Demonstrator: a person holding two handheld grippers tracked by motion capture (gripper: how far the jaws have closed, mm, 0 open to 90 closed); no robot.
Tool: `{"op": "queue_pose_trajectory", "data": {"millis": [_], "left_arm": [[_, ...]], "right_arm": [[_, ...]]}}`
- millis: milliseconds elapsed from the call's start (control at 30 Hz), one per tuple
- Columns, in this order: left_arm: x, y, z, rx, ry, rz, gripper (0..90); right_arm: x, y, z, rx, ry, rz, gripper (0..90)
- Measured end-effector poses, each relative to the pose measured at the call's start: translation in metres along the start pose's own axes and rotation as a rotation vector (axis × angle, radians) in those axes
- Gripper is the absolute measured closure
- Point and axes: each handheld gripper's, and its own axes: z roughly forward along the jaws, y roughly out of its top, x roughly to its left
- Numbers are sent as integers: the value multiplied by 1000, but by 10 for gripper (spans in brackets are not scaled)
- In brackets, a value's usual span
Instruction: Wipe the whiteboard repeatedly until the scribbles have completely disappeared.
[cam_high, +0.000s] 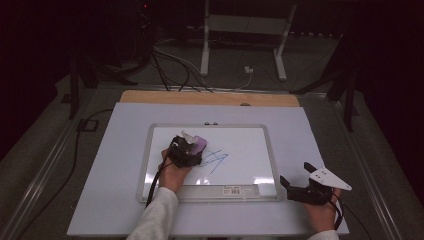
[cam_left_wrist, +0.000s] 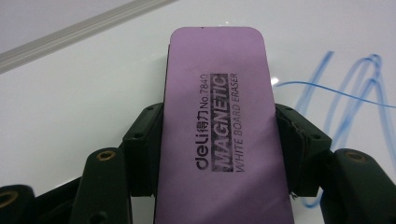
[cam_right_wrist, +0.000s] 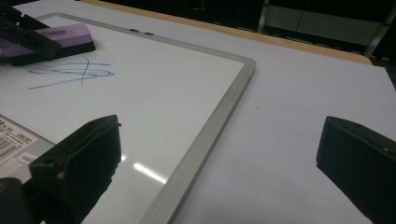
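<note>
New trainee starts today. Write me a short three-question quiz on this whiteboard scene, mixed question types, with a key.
1. True or false: the left gripper is shut on the purple eraser.
2. Multiple choice: the right gripper is
A. holding a marker
B. open, holding nothing, near the whiteboard's lower right corner
C. pressed on the scribble
3. Fill in: the scribble on the whiteboard is ____ in colour.

Key:
1. True. Its jaws clamp the eraser's two long sides.
2. B. It sits over the table, beside the frame.
3. Blue. It lies just right of the eraser in the high view.
</note>
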Motion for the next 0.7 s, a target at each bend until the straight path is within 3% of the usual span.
{"op": "queue_pose_trajectory", "data": {"millis": [200, 300, 567, 700], "left_arm": [[-13, -1, -1, 2, -75, 53, 417], [-13, 0, -1, 1, -83, 64, 417], [4, 6, 4, 15, 8, 13, 417], [4, 6, 4, 17, 13, 9, 416]], "right_arm": [[0, 0, 0, -1, 0, 1, 0], [0, 0, 0, 0, 0, 2, 0], [-1, 0, -1, -1, -3, 5, 0], [-1, -1, -1, -1, -3, 7, 0]]}}
